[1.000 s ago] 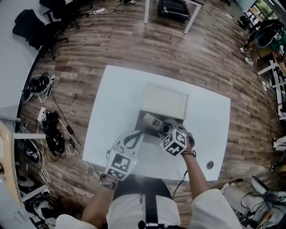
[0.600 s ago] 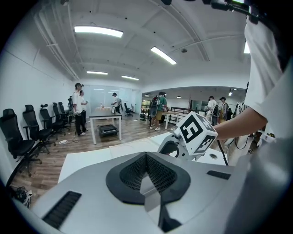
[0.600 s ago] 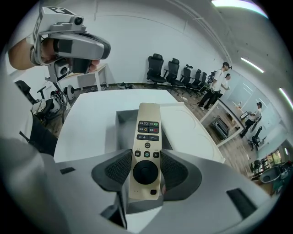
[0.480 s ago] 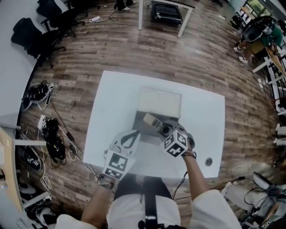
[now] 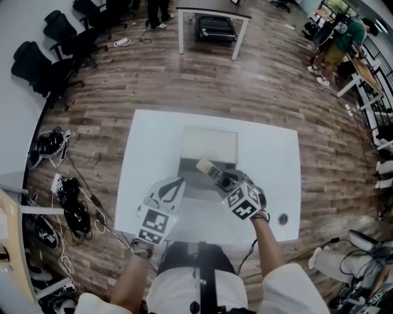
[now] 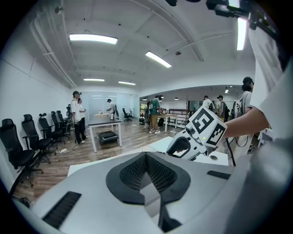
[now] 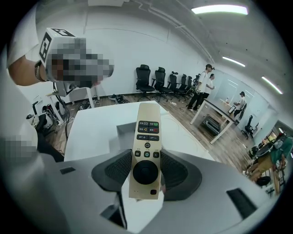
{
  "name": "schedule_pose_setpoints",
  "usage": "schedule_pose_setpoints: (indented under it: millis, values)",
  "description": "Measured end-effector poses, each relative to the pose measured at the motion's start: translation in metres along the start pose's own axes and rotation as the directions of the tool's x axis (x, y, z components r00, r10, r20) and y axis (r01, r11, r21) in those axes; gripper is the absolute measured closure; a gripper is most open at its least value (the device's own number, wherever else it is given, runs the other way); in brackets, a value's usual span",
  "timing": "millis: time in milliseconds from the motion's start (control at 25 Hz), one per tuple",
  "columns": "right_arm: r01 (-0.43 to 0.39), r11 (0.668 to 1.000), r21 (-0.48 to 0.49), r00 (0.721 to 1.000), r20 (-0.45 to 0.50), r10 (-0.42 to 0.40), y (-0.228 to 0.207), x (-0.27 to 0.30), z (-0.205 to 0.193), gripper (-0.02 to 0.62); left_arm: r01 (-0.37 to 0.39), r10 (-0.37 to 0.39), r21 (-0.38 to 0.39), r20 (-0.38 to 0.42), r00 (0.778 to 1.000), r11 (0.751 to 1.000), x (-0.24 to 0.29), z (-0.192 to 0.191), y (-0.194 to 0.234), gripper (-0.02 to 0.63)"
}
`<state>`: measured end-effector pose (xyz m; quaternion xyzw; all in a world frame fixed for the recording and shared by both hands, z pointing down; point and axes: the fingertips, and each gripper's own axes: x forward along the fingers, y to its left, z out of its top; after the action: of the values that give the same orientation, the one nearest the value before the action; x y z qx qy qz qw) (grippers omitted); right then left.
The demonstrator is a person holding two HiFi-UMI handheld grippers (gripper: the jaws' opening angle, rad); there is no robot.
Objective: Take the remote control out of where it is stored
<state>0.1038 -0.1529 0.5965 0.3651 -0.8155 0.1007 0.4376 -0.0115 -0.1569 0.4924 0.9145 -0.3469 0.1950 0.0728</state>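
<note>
A slim gold remote control (image 7: 147, 146) with a round black pad lies lengthwise between the jaws of my right gripper (image 7: 146, 172), which is shut on its near end. In the head view the remote (image 5: 210, 170) hangs above the near part of an open grey box (image 5: 191, 181) whose pale lid (image 5: 209, 145) is folded back. My right gripper (image 5: 225, 180) holds it from the near right. My left gripper (image 5: 174, 183) hovers at the box's near left edge, shut with nothing in it, its pads (image 6: 162, 176) touching each other.
The box sits mid white table (image 5: 147, 147), which has a round cable hole (image 5: 282, 218) at the near right. Cables and gear lie on the wood floor (image 5: 67, 202) to the left. Office chairs (image 5: 49, 55), another table (image 5: 212, 15) and several people stand farther off.
The head view has tilted up a little and the table looks slightly farther. The remote stays held in my right gripper over the box. My left gripper stays shut beside it.
</note>
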Motion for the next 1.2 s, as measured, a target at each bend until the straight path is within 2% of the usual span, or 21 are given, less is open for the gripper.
schedule_pose_setpoints:
  millis: [360,760,1000,1200]
  values:
    - [0.038,0.997,0.072,0.998,0.048,-0.041,-0.01,-0.043,-0.002,0.4,0.014,-0.016,0.046,0.045,0.999,0.999,0.001,0.033,-0.01,0.618]
    - [0.115,0.98,0.163,0.987,0.096,-0.131,-0.018,-0.085,-0.012,0.4,0.01,-0.018,0.087,0.094,0.995,0.996,-0.003,0.056,-0.02,0.618]
    - [0.158,0.965,0.209,0.973,0.135,-0.188,-0.034,-0.113,-0.004,0.4,-0.005,-0.008,0.103,0.123,0.992,0.995,-0.006,0.079,-0.017,0.617]
    - [0.178,0.953,0.245,0.951,0.204,-0.23,-0.044,-0.14,0.014,0.4,-0.017,0.0,0.114,0.147,0.989,0.993,-0.01,0.092,-0.016,0.618]
